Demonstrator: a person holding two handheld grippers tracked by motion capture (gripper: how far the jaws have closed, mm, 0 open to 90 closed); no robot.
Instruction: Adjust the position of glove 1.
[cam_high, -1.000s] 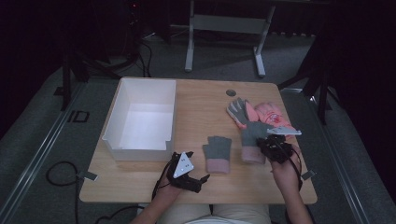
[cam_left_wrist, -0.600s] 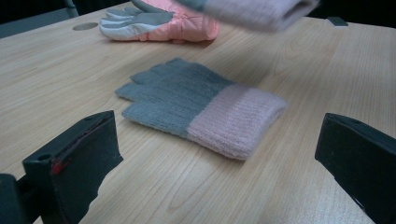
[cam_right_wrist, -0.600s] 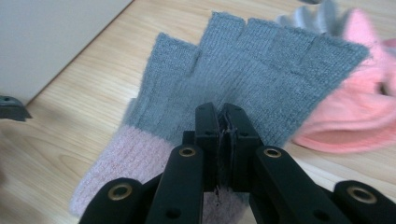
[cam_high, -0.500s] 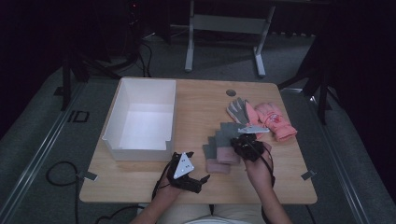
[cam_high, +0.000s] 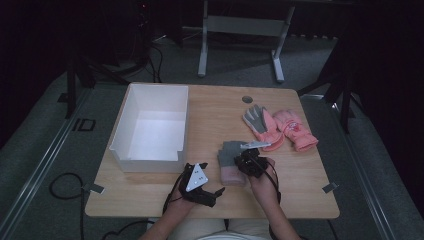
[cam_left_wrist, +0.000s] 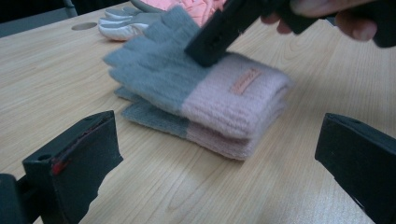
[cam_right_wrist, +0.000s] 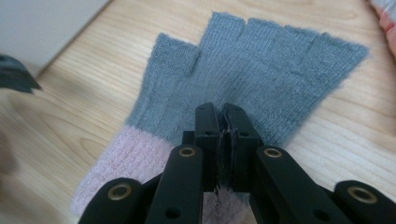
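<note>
1. My right gripper (cam_right_wrist: 223, 133) has its jaws pressed together on the knit of the upper grey-and-pink glove (cam_right_wrist: 243, 79), biting where the grey part runs into the pink cuff just below my jaws.
2. That glove lies flat directly under the right gripper, on top of a second glove of the same kind (cam_left_wrist: 154, 119); the two make a neat stack on the tabletop (cam_high: 300, 175).
3. My left gripper (cam_left_wrist: 210, 158) stands wide open with nothing between its jaws, low over the tabletop, and the stack sits just ahead of it, between the jaw tips and farther on.
4. I judge the step in hand to be the pairing of the gloves: the top one has been laid on its mate. Whether my pinch takes one layer or both I cannot tell from here.
5. Next I would either let go and back off, or lift the pair. Lifting calls for a bite through both gloves so the lower one does not slip out.
6. Well off to my left gripper's far side stands the white box (cam_high: 150, 127); beyond my right gripper lie the pink gloves (cam_high: 290, 130).
</note>
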